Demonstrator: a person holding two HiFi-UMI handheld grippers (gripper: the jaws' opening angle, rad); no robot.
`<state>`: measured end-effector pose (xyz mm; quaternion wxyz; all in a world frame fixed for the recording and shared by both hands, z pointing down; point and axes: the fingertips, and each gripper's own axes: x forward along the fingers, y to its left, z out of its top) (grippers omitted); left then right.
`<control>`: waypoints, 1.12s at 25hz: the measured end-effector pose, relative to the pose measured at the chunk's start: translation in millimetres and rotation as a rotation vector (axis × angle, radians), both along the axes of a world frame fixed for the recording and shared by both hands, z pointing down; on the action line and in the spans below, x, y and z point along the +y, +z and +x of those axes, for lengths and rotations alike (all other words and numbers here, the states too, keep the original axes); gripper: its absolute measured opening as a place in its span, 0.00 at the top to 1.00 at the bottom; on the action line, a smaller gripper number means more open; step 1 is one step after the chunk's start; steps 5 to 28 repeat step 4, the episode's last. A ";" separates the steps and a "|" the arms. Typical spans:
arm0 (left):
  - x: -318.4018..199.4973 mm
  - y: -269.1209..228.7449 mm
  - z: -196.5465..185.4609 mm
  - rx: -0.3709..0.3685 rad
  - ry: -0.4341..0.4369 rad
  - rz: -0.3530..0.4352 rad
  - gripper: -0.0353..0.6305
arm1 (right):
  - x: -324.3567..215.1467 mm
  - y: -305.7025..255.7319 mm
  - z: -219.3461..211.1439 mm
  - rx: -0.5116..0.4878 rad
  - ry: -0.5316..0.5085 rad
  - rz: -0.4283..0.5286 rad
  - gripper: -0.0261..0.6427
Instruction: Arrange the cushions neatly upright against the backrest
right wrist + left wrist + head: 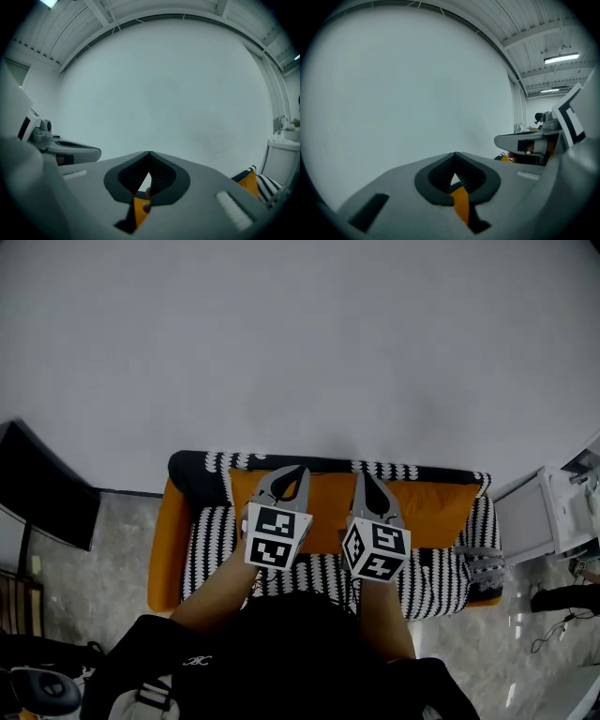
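An orange sofa (161, 557) stands against the wall. An orange cushion (433, 506) leans along its backrest, and black-and-white striped cushions (212, 538) cover the seat; one shows at the right edge of the right gripper view (268, 185). My left gripper (296, 471) (454, 154) and right gripper (362, 476) (148, 153) hover side by side above the seat, tips near the orange cushion's top edge. Both are shut with nothing between the jaws. Orange fabric shows below each tip.
A white wall (300, 343) rises right behind the sofa. A dark panel (45, 491) stands to the sofa's left, a white cabinet (555, 514) to its right, and cables lie on the floor (553, 638) beyond.
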<state>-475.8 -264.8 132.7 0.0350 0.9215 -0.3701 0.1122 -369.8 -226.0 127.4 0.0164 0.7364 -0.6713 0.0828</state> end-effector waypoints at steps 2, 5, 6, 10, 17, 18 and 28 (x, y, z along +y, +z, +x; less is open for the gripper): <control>2.4 2.2 -2.7 -0.005 0.004 0.000 0.93 | 2.6 2.0 -2.8 -0.003 0.001 -0.003 0.95; 5.8 3.7 -6.4 -0.008 0.007 0.000 0.93 | 5.8 3.7 -6.4 -0.007 0.001 -0.007 0.95; 5.8 3.7 -6.4 -0.008 0.007 0.000 0.93 | 5.8 3.7 -6.4 -0.007 0.001 -0.007 0.95; 5.8 3.7 -6.4 -0.008 0.007 0.000 0.93 | 5.8 3.7 -6.4 -0.007 0.001 -0.007 0.95; 5.8 3.7 -6.4 -0.008 0.007 0.000 0.93 | 5.8 3.7 -6.4 -0.007 0.001 -0.007 0.95; 5.8 3.7 -6.4 -0.008 0.007 0.000 0.93 | 5.8 3.7 -6.4 -0.007 0.001 -0.007 0.95; 5.8 3.7 -6.4 -0.008 0.007 0.000 0.93 | 5.8 3.7 -6.4 -0.007 0.001 -0.007 0.95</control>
